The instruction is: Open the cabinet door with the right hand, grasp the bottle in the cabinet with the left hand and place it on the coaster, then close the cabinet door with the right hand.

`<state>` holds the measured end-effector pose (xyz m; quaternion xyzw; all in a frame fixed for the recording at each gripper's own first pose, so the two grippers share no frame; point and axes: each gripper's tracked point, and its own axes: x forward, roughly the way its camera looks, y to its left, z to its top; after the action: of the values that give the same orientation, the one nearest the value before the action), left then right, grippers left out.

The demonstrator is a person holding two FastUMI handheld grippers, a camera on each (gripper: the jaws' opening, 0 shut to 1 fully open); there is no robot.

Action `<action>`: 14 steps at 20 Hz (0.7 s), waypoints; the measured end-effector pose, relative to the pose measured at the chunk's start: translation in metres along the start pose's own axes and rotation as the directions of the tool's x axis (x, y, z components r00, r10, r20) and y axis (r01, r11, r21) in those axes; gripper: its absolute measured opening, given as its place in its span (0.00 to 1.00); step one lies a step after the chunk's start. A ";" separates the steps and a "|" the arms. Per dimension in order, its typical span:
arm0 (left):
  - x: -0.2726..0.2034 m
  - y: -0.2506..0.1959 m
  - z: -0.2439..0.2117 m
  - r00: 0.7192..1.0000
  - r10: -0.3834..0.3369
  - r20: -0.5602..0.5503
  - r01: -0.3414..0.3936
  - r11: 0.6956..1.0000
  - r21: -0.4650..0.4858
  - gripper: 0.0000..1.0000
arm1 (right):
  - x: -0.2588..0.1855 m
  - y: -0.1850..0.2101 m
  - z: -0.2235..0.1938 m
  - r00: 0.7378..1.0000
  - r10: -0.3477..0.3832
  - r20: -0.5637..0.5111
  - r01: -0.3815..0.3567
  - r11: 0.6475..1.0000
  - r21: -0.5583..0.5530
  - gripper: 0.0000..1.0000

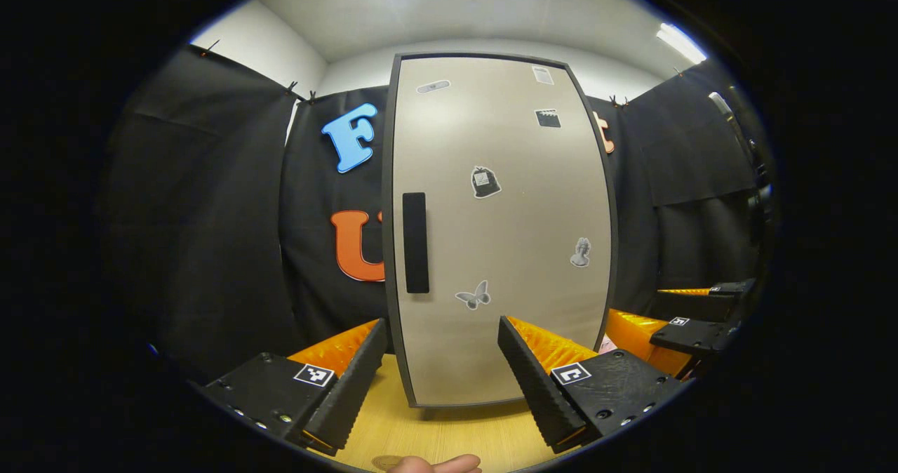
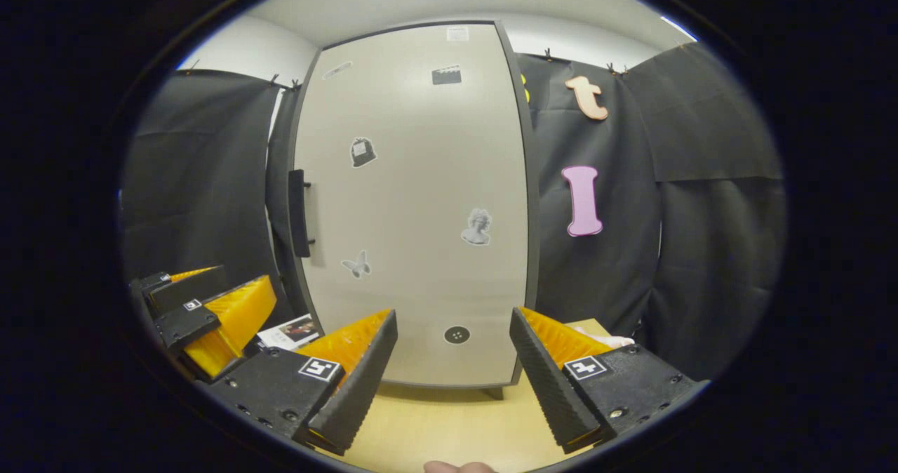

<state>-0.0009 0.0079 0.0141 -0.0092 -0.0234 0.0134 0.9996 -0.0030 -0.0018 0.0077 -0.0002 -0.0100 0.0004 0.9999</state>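
Fingertips of a person's hand peek in at the very bottom edge of the left gripper view, just above a pale wooden table. Over that table the left tongs hang with their two fingers spread wide apart, holding nothing. In the right gripper view the right tongs are likewise spread wide and empty above the same table, and the left tongs appear again low at that view's left edge. The right tongs also show at the right edge of the left gripper view, their fingers apart. Just beyond both pairs stands a tall beige cabinet door, shut, resting on the table. A dark vertical handle sits along its left edge, and small grey stickers, among them a butterfly, dot its face. The bottle is hidden behind the shut door, and I cannot make out a coaster. Black cloth walls close in behind the cabinet.
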 end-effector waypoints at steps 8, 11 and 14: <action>-0.001 0.000 -0.003 1.000 -0.013 0.000 0.013 1.000 -0.007 0.96 | -0.003 -0.002 0.008 0.999 -0.010 0.034 0.011 1.000 -0.017 0.99; -0.002 0.000 -0.003 1.000 -0.017 -0.004 0.017 1.000 -0.007 0.96 | -0.002 -0.001 0.005 1.000 -0.007 0.023 0.007 1.000 -0.011 0.98; -0.002 0.000 -0.005 1.000 -0.017 -0.012 0.017 1.000 -0.003 0.96 | -0.002 -0.003 0.002 1.000 -0.011 0.013 0.011 1.000 -0.008 0.99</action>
<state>-0.0025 0.0074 0.0092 -0.0104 -0.0177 0.0048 0.9998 -0.0055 -0.0044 0.0094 -0.0043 -0.0163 -0.0054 0.9998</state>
